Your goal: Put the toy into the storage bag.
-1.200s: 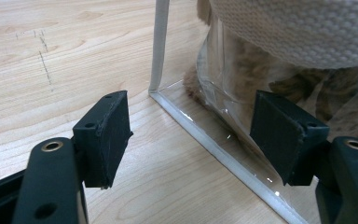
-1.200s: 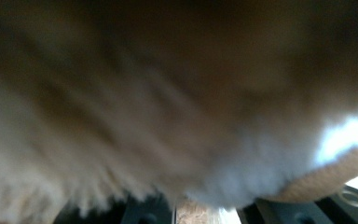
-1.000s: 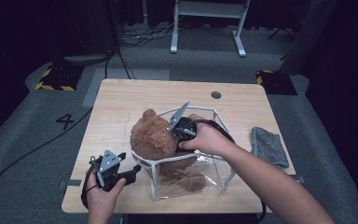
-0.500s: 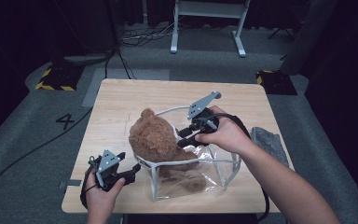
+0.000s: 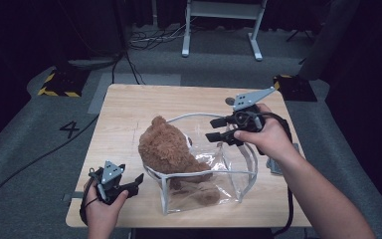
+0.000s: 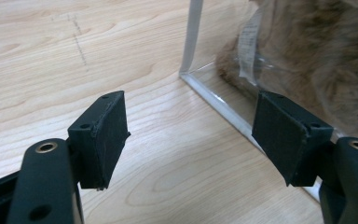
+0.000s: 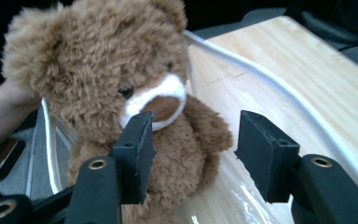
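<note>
A brown teddy bear (image 5: 166, 149) sits half inside a clear plastic bag (image 5: 229, 185) with a white rim, on the wooden table (image 5: 144, 104). My right gripper (image 5: 210, 129) hovers over the bag's right rim and points left at the bear. Its jaws have just been opening and nothing is between them. In the right gripper view the bear (image 7: 98, 60) faces my right gripper (image 7: 193, 154), with the bag's rim (image 7: 261, 70) behind. My left gripper (image 5: 138, 180) rests open near the front left edge. In the left gripper view, my left gripper (image 6: 191, 135) aims at the bag's corner (image 6: 191, 37) and the bear (image 6: 317, 56).
A grey cloth (image 5: 273, 164) lies at the table's right edge, partly hidden by the right forearm. A dark round spot (image 5: 229, 101) marks the far side. A white metal stand (image 5: 219, 25) and cables are on the floor beyond the table.
My right gripper has drawn back from the bear, rightward and upward, and its jaws have spread apart. The bear stays in the bag. The left hand has kept still.
</note>
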`<state>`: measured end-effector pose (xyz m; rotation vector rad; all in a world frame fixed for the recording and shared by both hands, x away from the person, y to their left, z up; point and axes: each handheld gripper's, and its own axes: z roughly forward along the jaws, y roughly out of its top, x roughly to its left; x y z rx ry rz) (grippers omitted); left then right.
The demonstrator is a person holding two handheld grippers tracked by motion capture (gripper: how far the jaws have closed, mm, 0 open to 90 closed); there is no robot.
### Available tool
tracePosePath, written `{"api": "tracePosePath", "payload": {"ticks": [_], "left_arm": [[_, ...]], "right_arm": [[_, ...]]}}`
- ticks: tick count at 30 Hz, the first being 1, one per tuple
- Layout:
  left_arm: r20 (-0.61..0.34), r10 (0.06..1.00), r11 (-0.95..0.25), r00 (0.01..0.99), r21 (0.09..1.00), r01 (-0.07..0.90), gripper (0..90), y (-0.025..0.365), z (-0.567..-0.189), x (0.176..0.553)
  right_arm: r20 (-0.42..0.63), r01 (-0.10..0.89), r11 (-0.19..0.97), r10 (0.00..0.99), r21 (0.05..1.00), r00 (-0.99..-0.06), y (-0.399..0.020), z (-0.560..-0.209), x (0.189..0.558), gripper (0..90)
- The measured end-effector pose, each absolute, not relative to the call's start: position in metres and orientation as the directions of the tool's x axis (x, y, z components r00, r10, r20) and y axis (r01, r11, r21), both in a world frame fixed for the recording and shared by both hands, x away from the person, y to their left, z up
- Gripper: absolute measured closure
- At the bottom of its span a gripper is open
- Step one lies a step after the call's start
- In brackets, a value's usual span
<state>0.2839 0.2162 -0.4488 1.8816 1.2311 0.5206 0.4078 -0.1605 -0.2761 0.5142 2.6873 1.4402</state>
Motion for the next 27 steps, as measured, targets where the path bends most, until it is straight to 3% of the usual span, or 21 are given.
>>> {"api": "tracePosePath", "payload": {"ticks": [11, 20, 27], "left_arm": [[-0.057, 0.914, -0.223, 0.401, 0.755, 0.617, 25.7, 0.230, -0.450, 0.279], [-0.063, 0.918, -0.240, 0.392, 0.698, 0.674, 24.8, 0.234, -0.458, 0.280], [-0.056, 0.918, -0.260, 0.392, 0.660, 0.705, 23.4, 0.236, -0.465, 0.286]], "right_arm": [[0.114, 0.297, 0.384, 0.433, 0.875, -0.894, -0.225, -0.264, 0.406, 43.1], [0.147, 0.352, 0.284, 0.553, 0.892, -0.820, -0.290, -0.276, 0.401, 41.7], [0.122, 0.388, 0.289, 0.644, 0.875, -0.755, -0.325, -0.295, 0.396, 39.0]]}}
